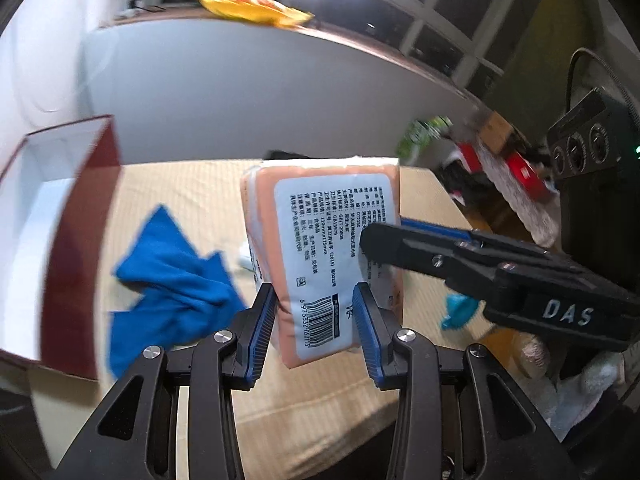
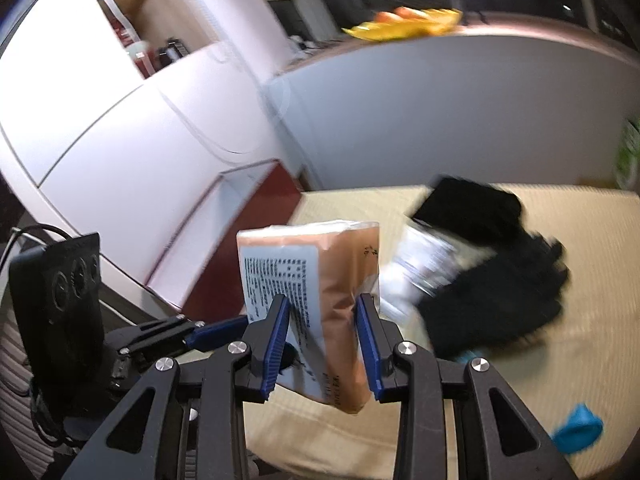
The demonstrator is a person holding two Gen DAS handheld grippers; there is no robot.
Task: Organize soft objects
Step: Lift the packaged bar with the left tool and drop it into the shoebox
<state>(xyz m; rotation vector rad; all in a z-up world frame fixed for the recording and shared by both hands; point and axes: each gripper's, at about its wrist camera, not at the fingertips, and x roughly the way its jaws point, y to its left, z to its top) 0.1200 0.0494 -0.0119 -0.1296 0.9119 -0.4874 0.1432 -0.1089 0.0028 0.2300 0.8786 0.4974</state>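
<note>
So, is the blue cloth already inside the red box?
No, the blue cloth lies crumpled on the beige table, beside the open red box and outside its walls.

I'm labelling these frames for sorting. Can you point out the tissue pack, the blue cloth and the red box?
tissue pack point(image 1: 320, 216): left wrist view, on its white label.
blue cloth point(image 1: 176, 280): left wrist view, middle folds.
red box point(image 1: 86, 248): left wrist view, outer side wall.

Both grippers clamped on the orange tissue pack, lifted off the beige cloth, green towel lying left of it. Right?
Not quite: the towel is blue, not green, per the left wrist view. Rest holds: left gripper and right gripper both clamp the orange tissue pack above the beige cloth.
</note>
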